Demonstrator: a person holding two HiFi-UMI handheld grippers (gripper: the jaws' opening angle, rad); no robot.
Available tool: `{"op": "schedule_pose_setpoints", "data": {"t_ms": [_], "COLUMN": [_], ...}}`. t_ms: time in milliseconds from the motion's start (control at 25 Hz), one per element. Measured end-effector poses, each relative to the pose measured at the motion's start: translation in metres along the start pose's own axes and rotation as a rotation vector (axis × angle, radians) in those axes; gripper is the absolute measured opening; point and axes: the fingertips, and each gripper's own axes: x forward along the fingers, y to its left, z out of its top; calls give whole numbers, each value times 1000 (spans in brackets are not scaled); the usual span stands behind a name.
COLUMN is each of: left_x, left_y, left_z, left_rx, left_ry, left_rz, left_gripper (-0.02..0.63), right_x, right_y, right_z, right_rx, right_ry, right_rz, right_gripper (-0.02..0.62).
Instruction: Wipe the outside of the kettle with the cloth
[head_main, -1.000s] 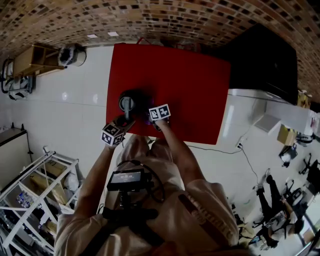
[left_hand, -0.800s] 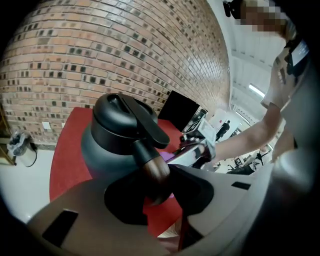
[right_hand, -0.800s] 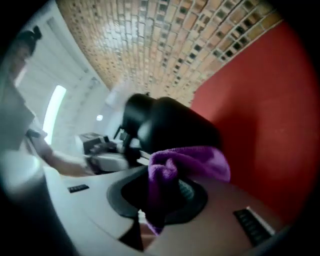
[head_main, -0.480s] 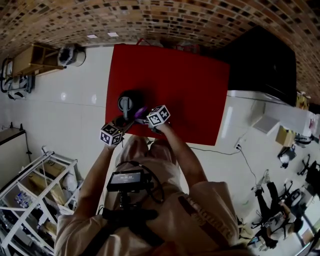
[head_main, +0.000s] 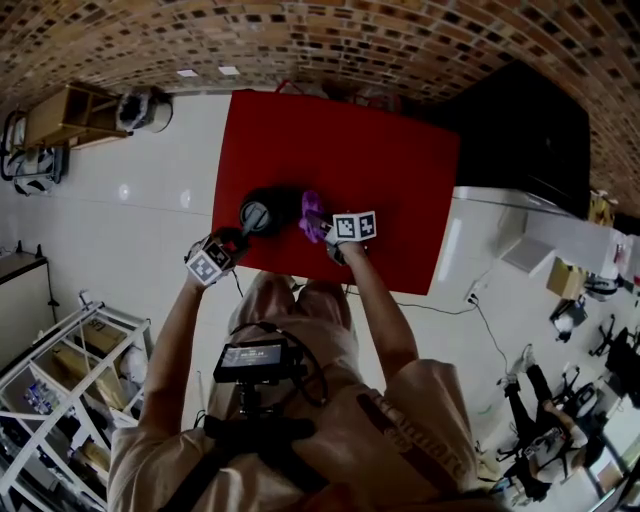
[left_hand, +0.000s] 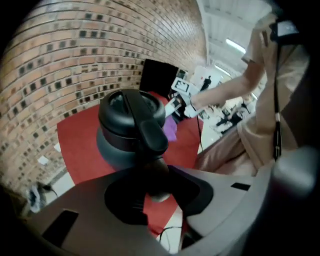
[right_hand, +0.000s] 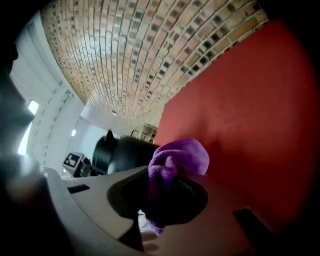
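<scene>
Your left gripper is clamped on the kettle handle. Your right gripper pinches the purple cloth just beside the kettle, over the red table.

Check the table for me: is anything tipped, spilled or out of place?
Nothing stands out. The kettle stands upright on the red tabletop, with its handle clamped in the left gripper. The right gripper holds the purple cloth bunched beside the kettle's body. No spill or damage shows.
</scene>
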Motion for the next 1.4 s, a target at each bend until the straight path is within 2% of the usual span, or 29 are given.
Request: {"op": "schedule_pose_setpoints", "data": {"t_ms": [80,160,280,400,480,640,680,720,800,880,920,960,1000,1080,1160,1200,1320,1400], "left_x": [-6,-10,-12,-11,-10,-14,-15,-15,-15,-17,-17,-16,-15,-10,-8,-8,-9,-7], "left_y": [11,20,36,43,43,55,60,64,72,79,80,79,76,68,63,63,68,69], "left_z": [-6,-3,9,11,11,17,20,23,30,35,35,35,33,24,11,5,-4,-1], "left_rx": [139,209,235,242,254,238,225,212,197,216,243,283,334,428,470,467,427,452], "left_ry": [78,108,120,143,158,133,124,117,103,108,120,135,153,193,225,231,203,202], "left_rz": [21,36,69,85,84,135,151,165,192,219,227,231,233,234,243,253,292,315], "left_gripper": [112,112,112,112,112,112,112,112,112,109,107,107,107,106,106,104,103,101], "right_x": [-20,-22,6,40,52,83,84,78,51,24,19,22,30,58,89,102,123,115], "right_y": [17,46,77,77,52,-30,-36,-34,-13,21,40,57,72,88,78,63,-9,-26], "right_z": [42,72,83,75,69,31,25,29,66,115,130,136,135,116,86,74,45,46], "right_rx": [-33,-67,-113,-106,-82,-179,-198,-197,-151,-117,-118,-127,-141,-175,-197,-203,-301,-333], "right_ry": [-122,-194,-154,-59,-17,143,167,150,-17,-214,-251,-233,-172,14,175,222,343,377], "right_rz": [31,110,197,213,157,-152,-177,-163,-60,102,191,272,337,407,377,321,39,-39], "right_gripper": [81,81,81,81,78,80,80,81,84,82,81,81,81,81,83,83,83,83]}}
